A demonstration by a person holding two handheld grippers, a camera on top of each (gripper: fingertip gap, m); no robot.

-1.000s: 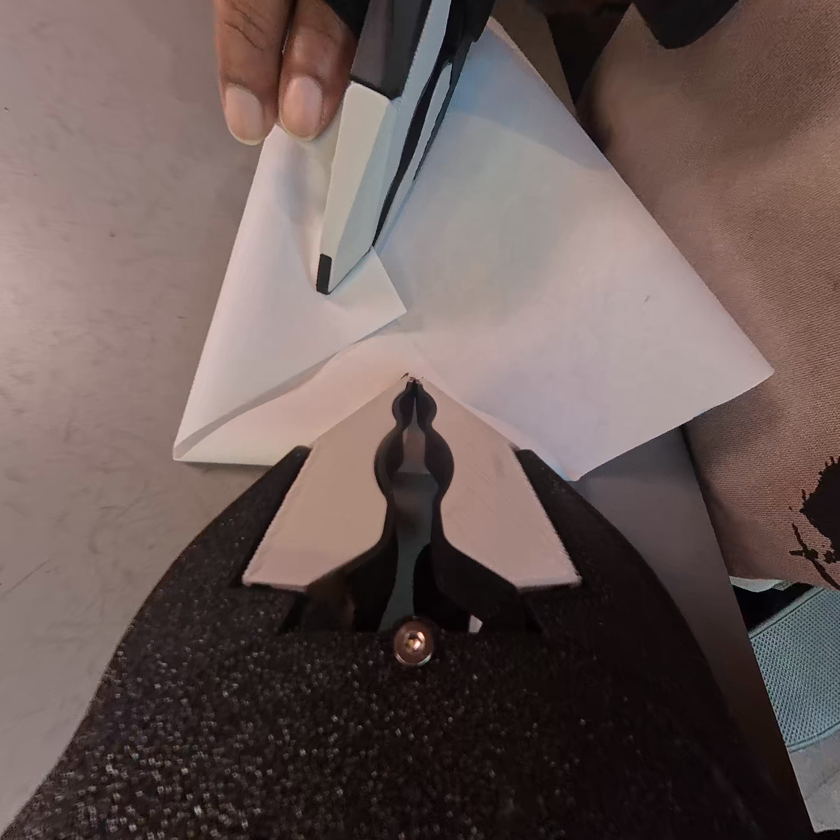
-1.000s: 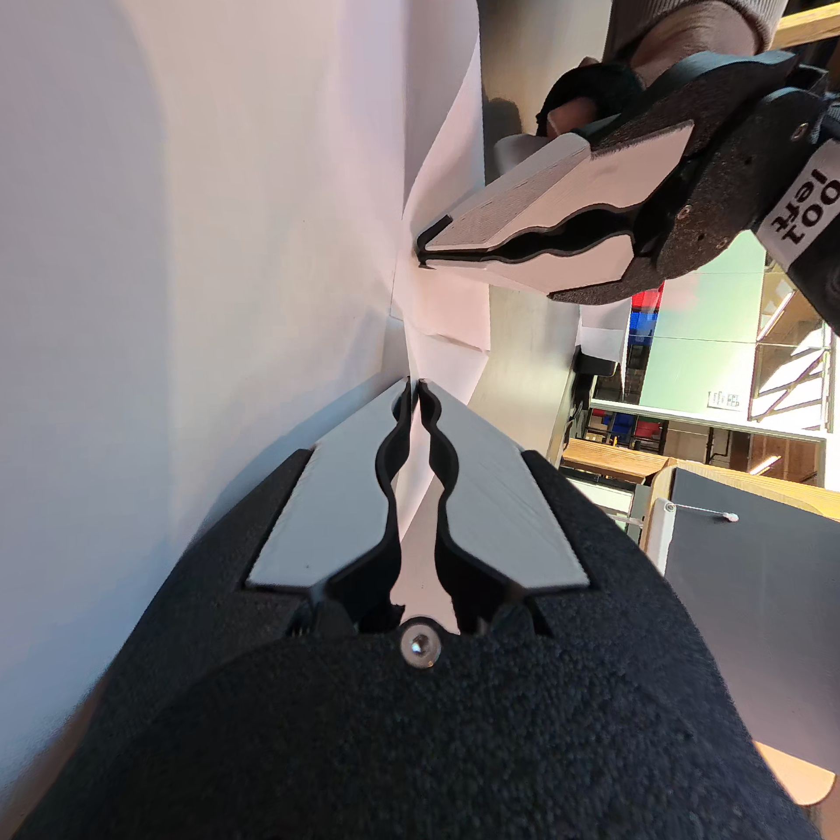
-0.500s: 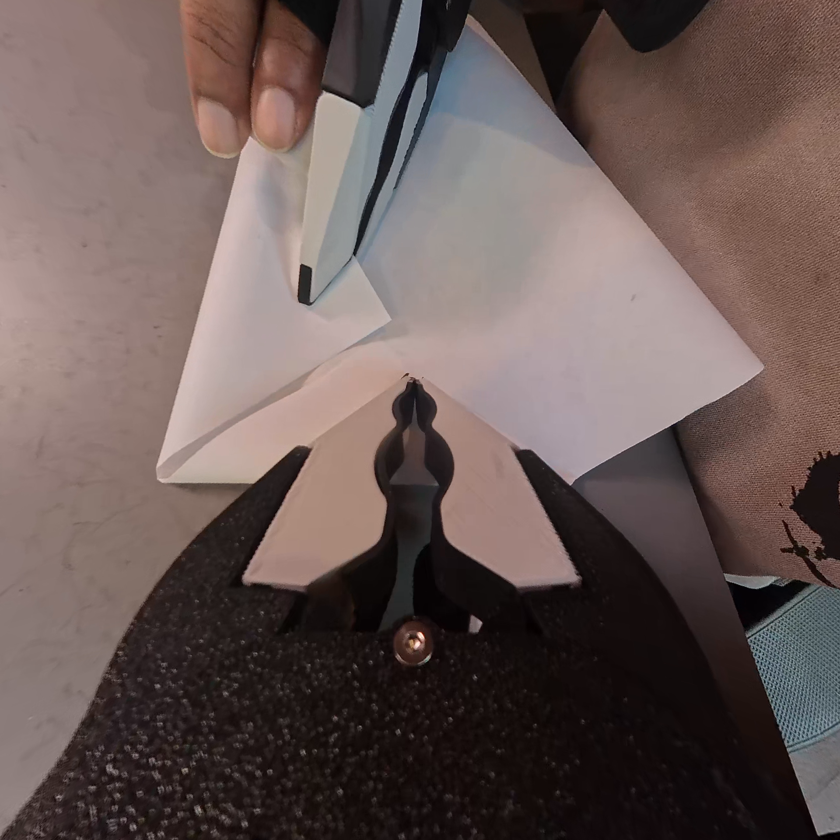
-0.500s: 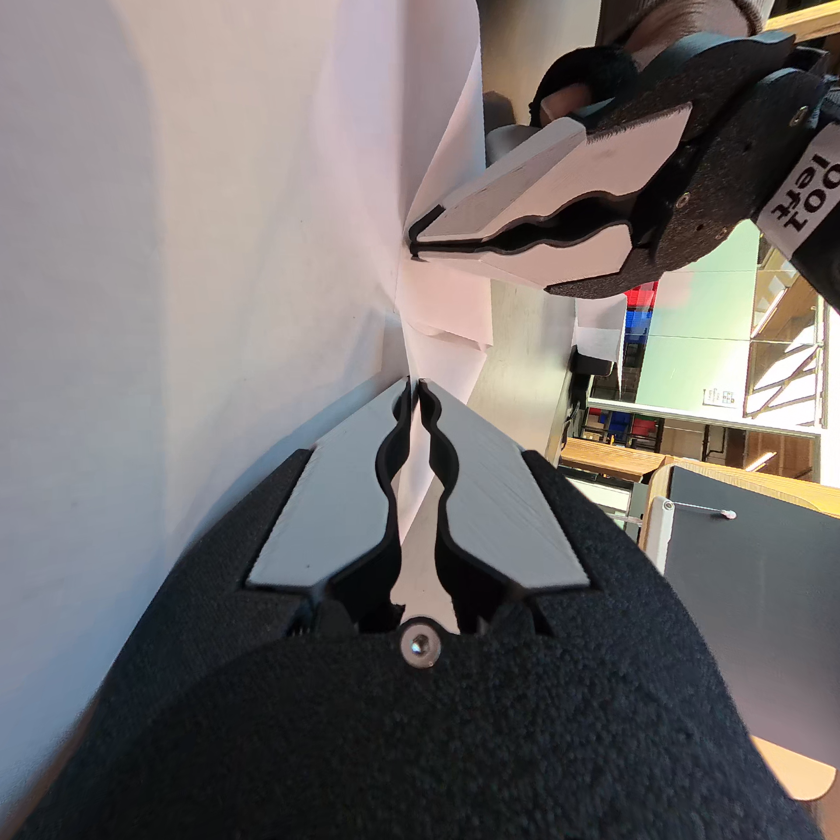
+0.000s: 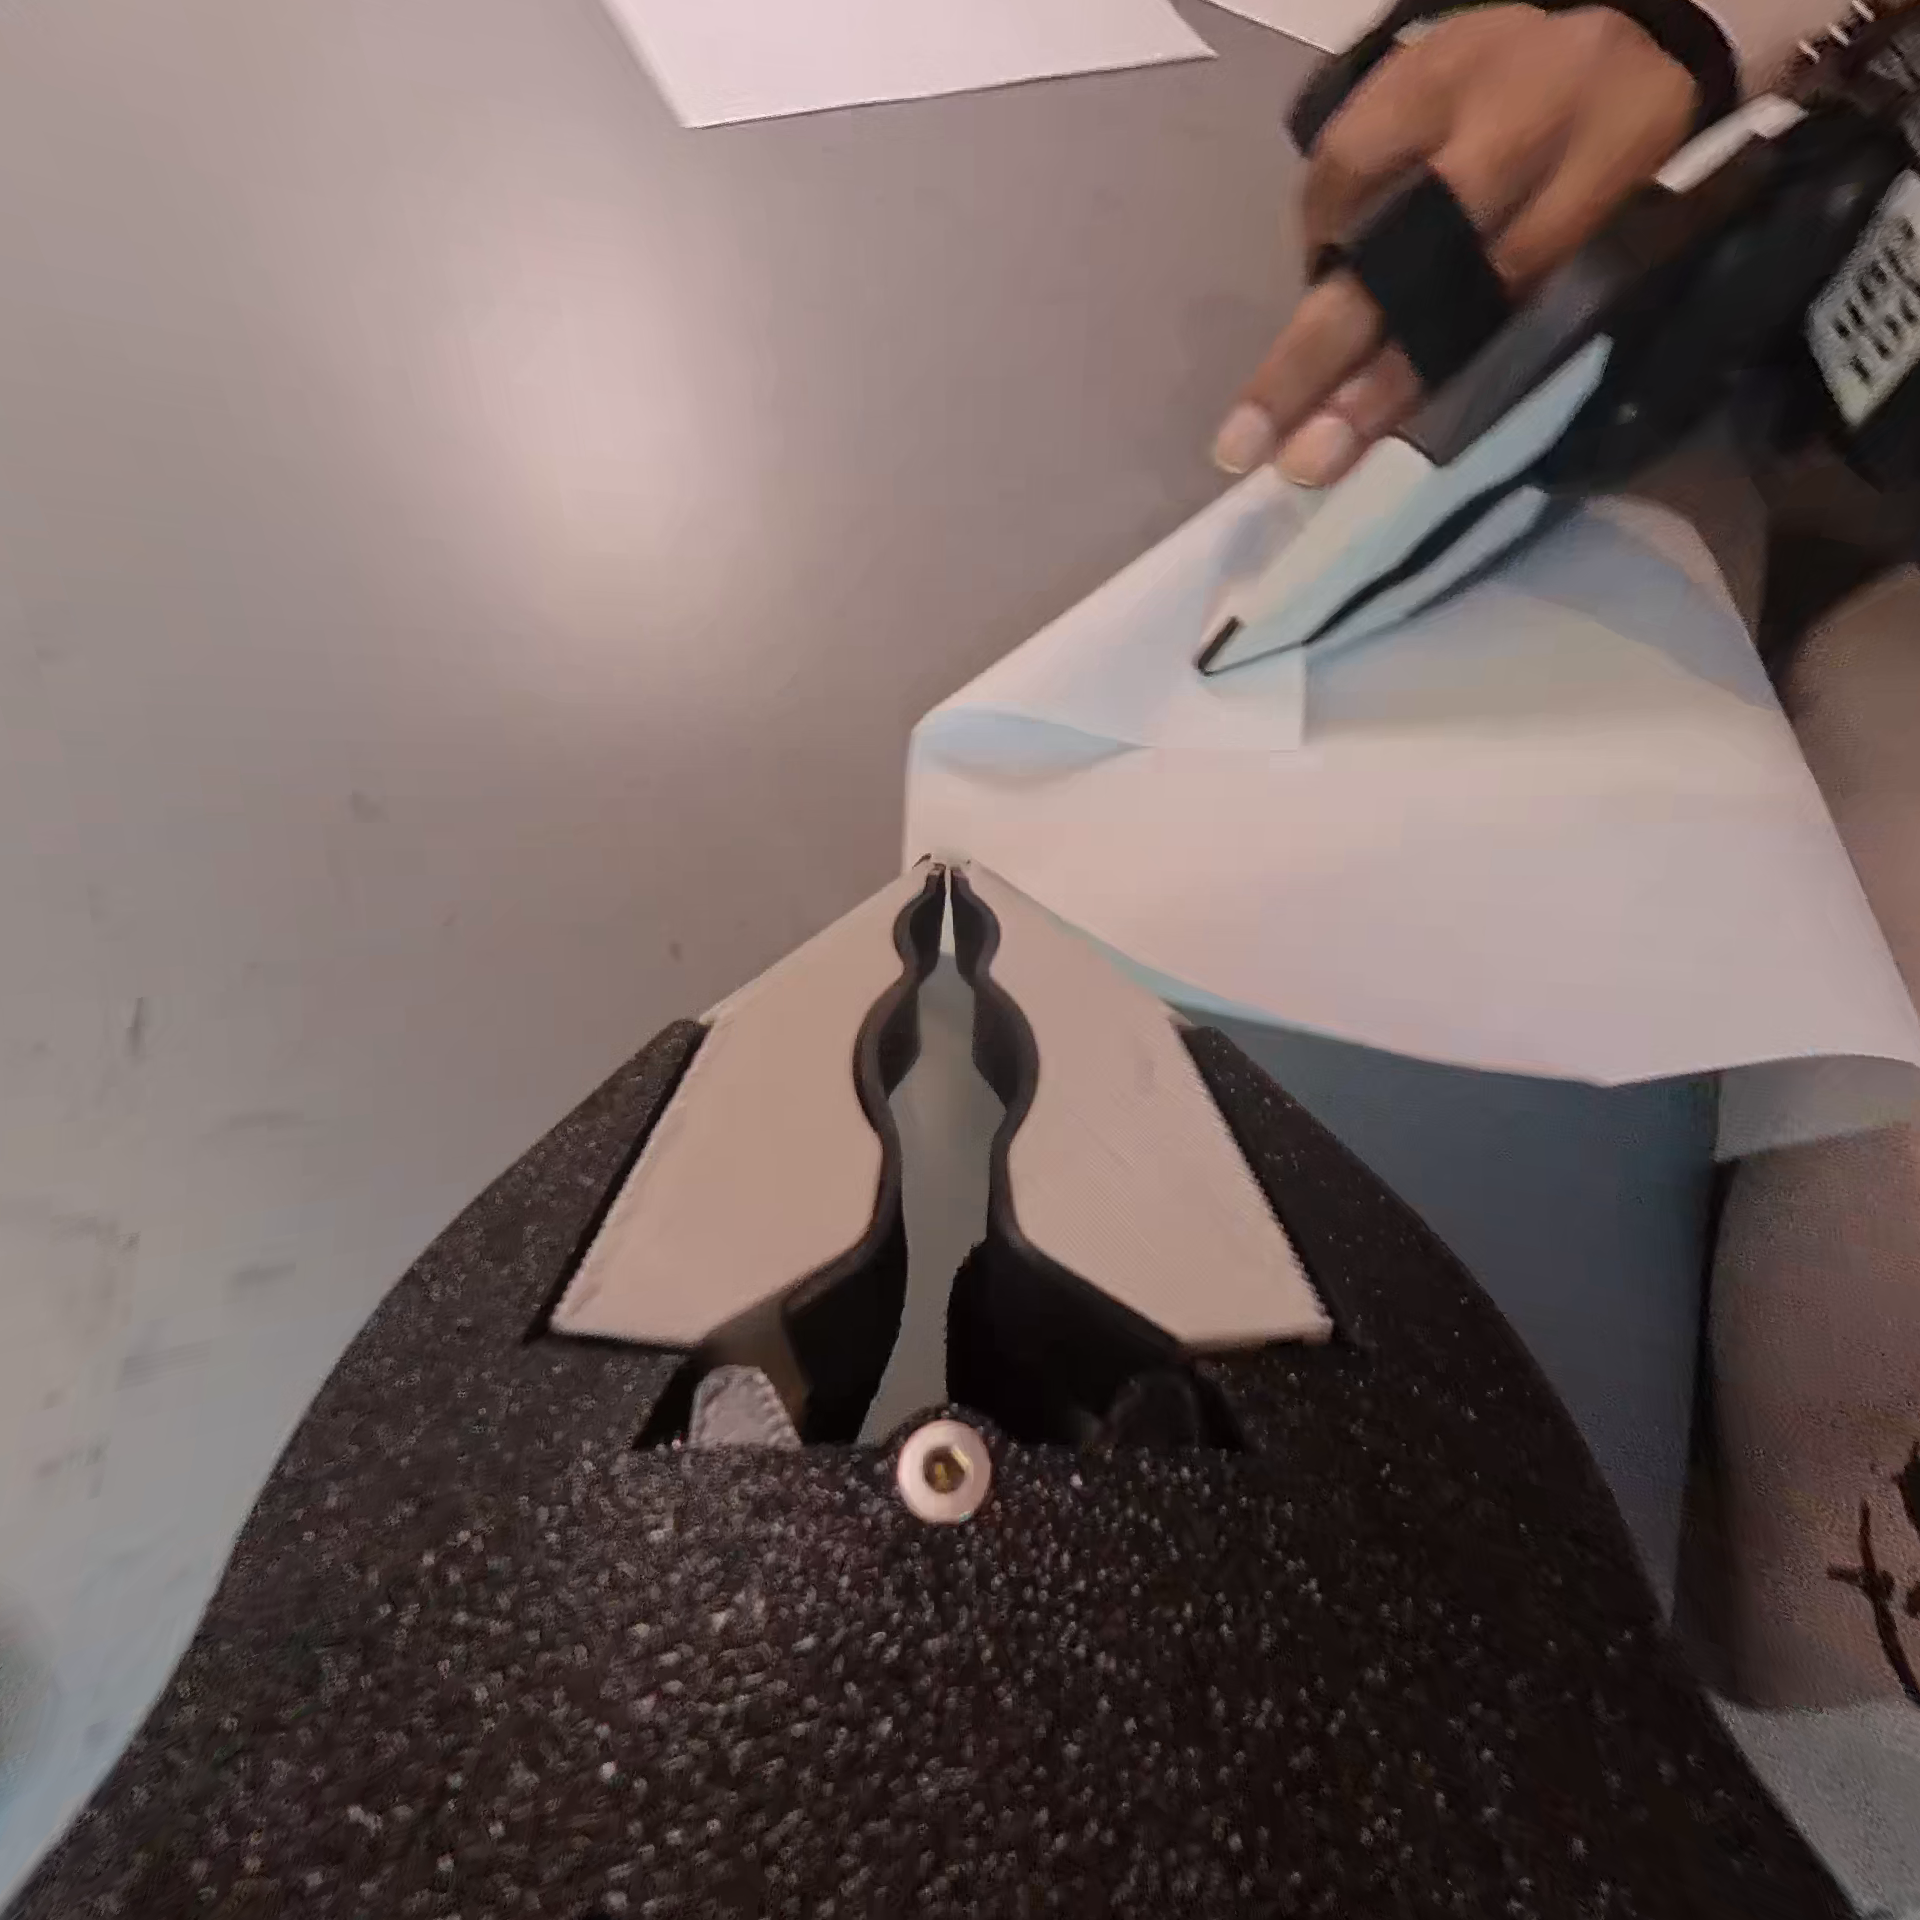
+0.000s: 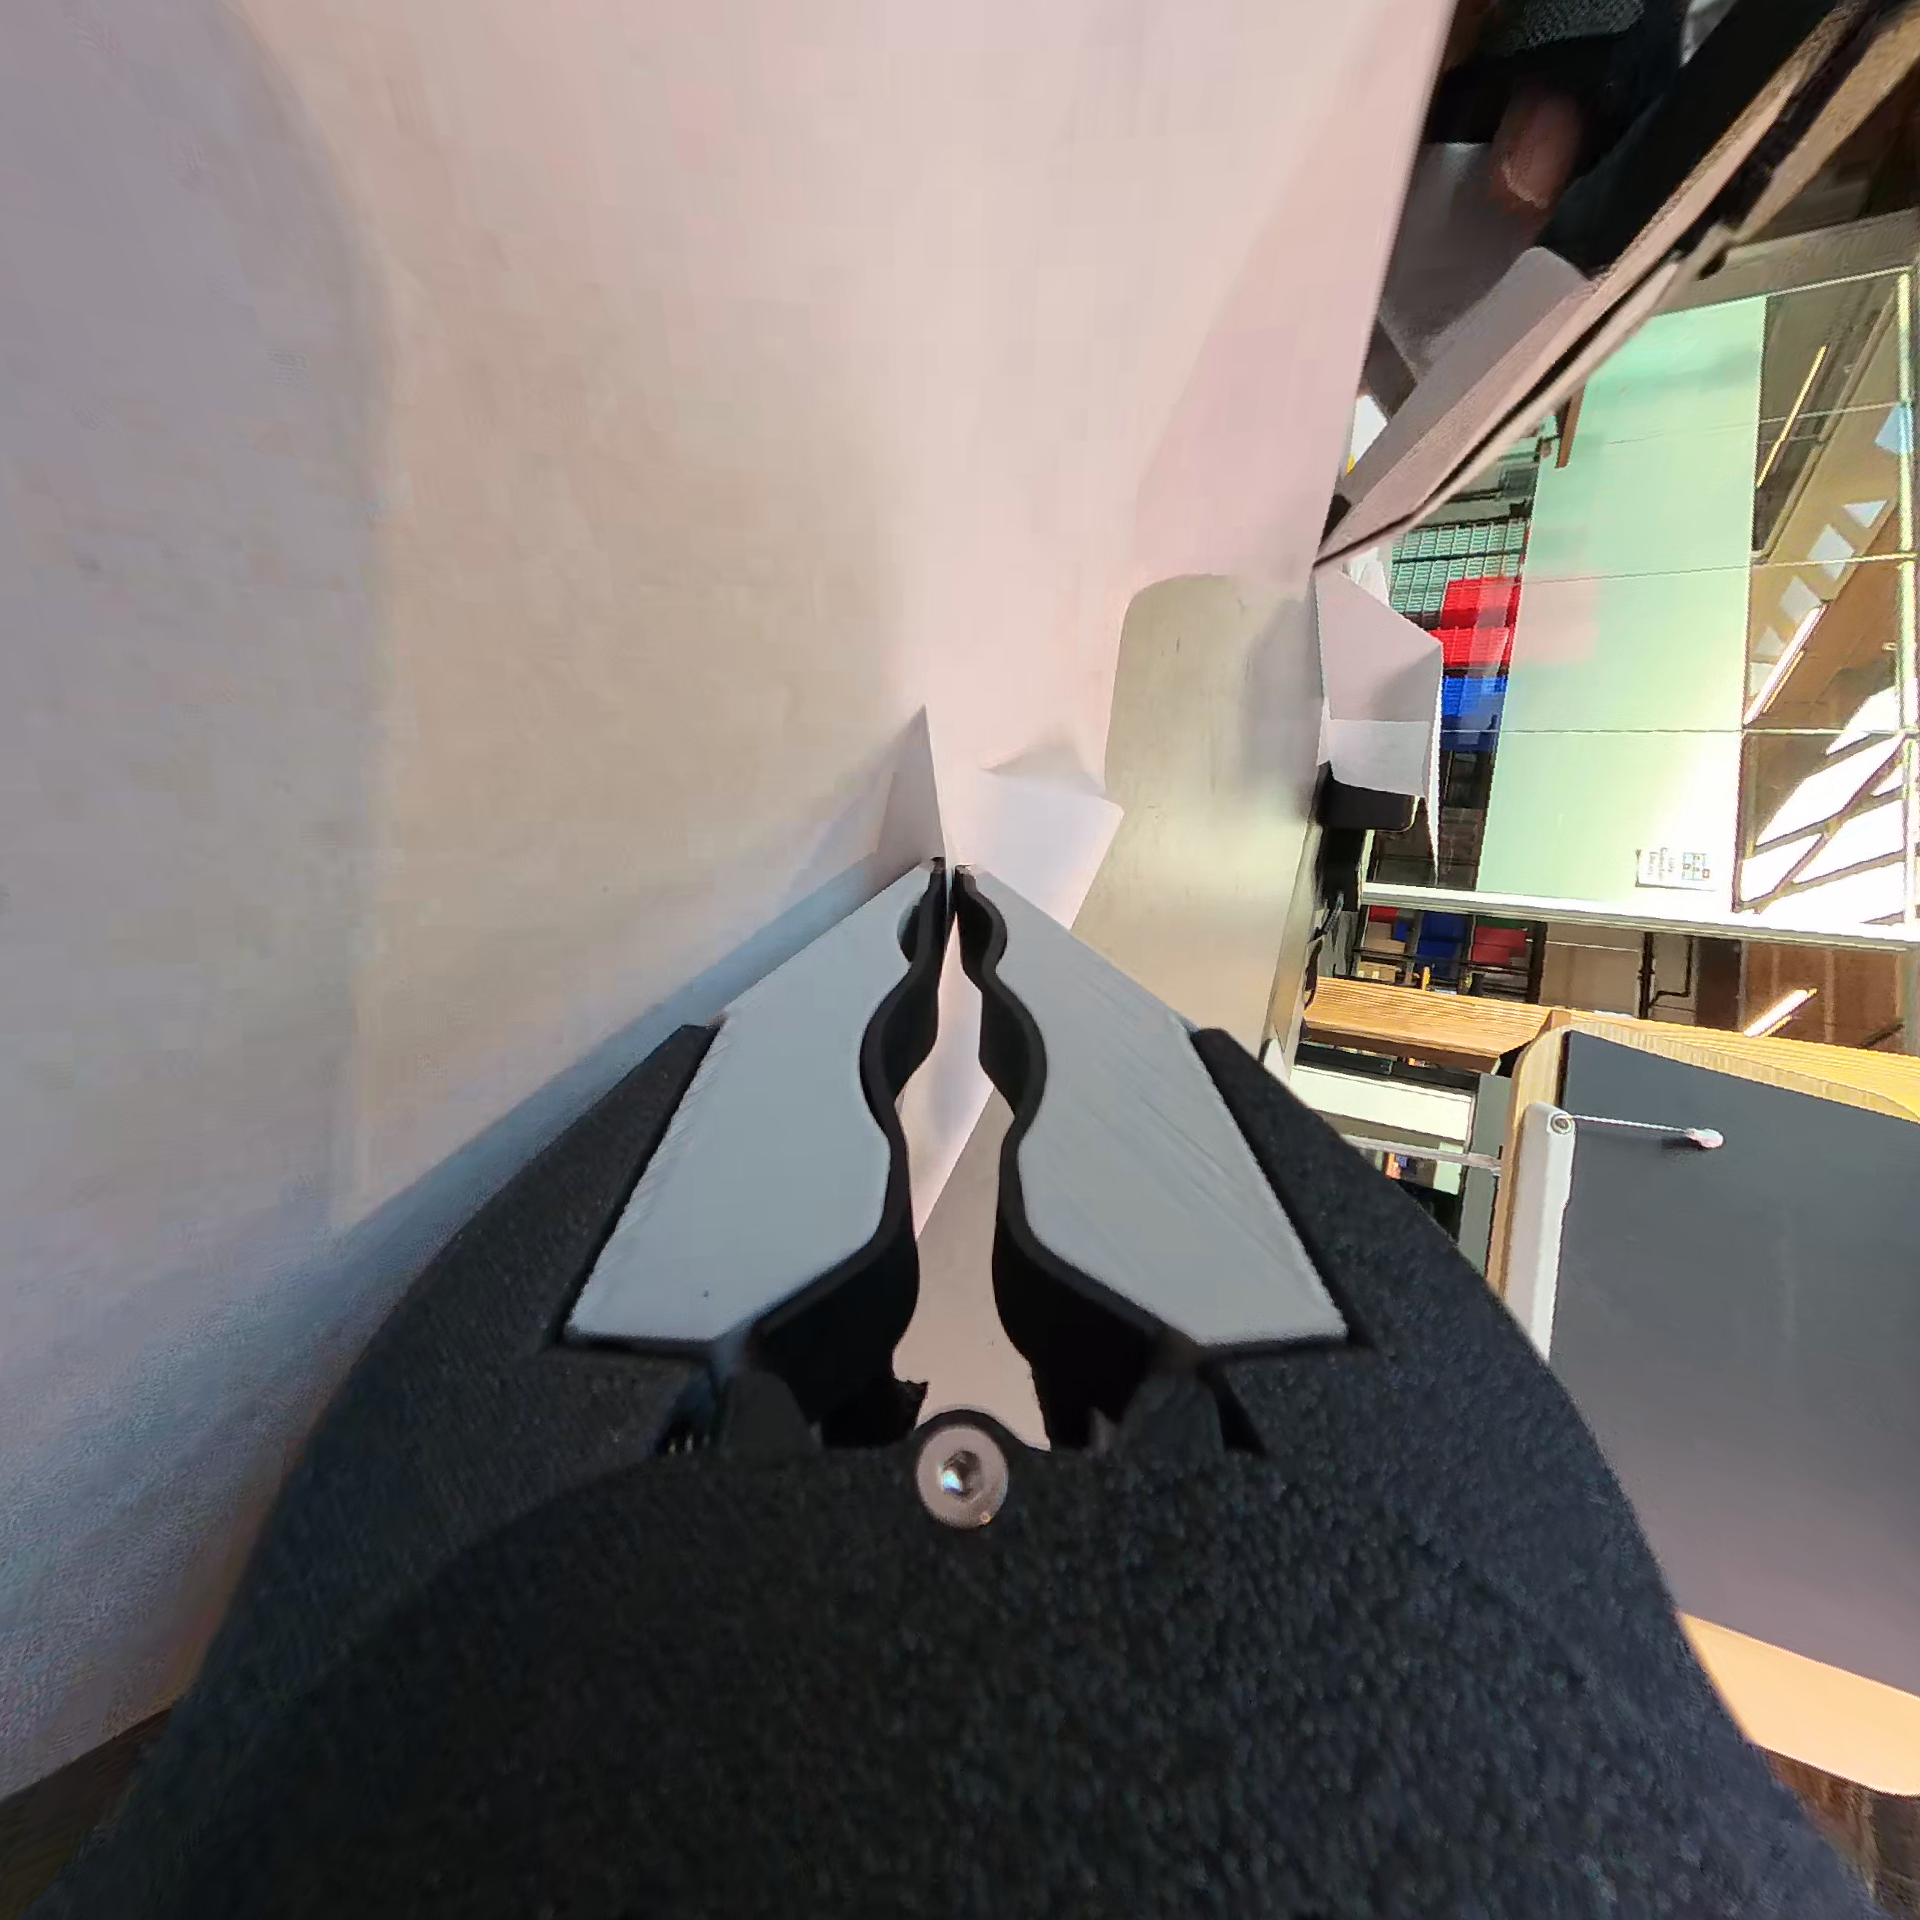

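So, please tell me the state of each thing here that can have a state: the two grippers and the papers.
left gripper: shut on the white paper's corner
right gripper: shut on the same sheet
white paper: folded, lifted, hanging past the table edge
hand: wrapped around the right gripper's handle
second sheet: flat on the grey table

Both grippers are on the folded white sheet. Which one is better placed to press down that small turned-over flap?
Right, probably. The right gripper is shut on the white sheet right at the small flap. The left gripper is at the sheet's near corner, away from it.
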